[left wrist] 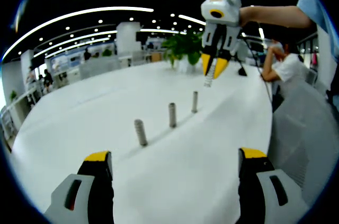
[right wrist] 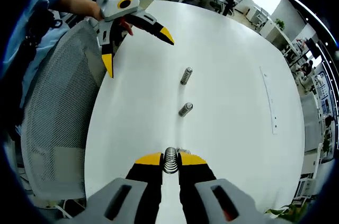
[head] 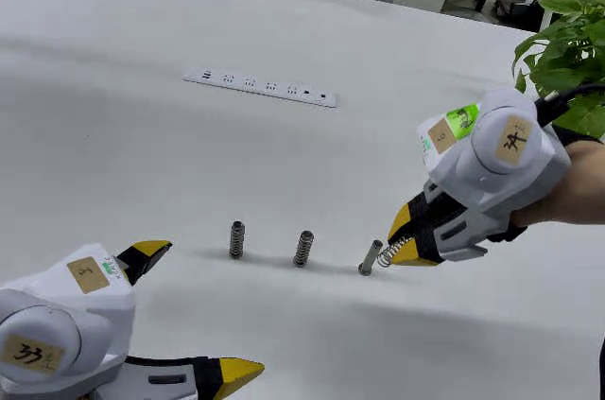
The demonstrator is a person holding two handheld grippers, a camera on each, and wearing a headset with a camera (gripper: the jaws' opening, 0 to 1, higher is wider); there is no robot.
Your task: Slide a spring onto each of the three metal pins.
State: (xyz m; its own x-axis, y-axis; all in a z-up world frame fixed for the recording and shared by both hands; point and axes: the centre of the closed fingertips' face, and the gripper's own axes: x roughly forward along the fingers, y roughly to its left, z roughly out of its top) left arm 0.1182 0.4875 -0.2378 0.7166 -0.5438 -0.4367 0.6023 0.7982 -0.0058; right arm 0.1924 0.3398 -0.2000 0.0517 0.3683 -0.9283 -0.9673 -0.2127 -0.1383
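Three short metal pins stand in a row on the white table (head: 142, 154). The left pin (head: 236, 239) and the middle pin (head: 303, 248) each carry a spring. The right pin (head: 370, 257) is bare. My right gripper (head: 404, 242) is shut on a loose spring (head: 388, 251), which it holds just right of the bare pin's top. In the right gripper view the held spring (right wrist: 170, 159) sits between the yellow-tipped jaws. My left gripper (head: 194, 310) is open and holds nothing, near the front edge of the table and left of the pins.
A white power strip (head: 260, 85) lies across the table beyond the pins. A leafy green plant (head: 567, 50) stands at the right edge. A grey mesh chair (right wrist: 58, 107) is beside the table. A seated person (left wrist: 286, 65) is off to the right.
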